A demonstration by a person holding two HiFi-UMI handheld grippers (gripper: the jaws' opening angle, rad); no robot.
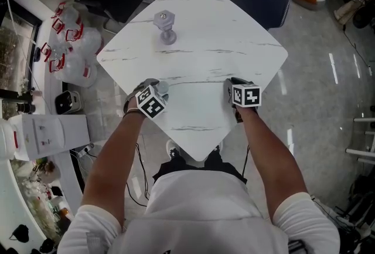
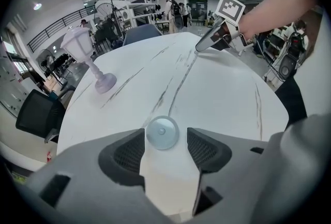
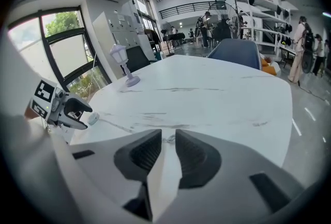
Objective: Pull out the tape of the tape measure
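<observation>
Showing the task's object most clearly, the left gripper view places the tape measure (image 2: 162,132) at lower centre: a small, round, pale blue-grey disc with a raised hub, lying flat on the white veined table (image 2: 222,88). The left gripper (image 2: 165,141) stands wide open, with the disc between its fingertips but not clamped. A small lantern-shaped lamp (image 2: 89,60) stands at middle left, and the right gripper (image 2: 201,47) rests at upper right. In the right gripper view, that gripper's jaws are drawn almost together at lower centre, leaving a thin gap and holding nothing that can be recognised; a faint mark at their tips is too small to identify. The disc appears as a pale dot at middle left. In the head view, both grippers sit on the lower half of the table, well apart, with the lamp toward the top. The case is judged light, rigid and smooth, so it may skid on the polished top. It is best pinched across its rim while the other tool draws the tape end, which no view shows.
</observation>
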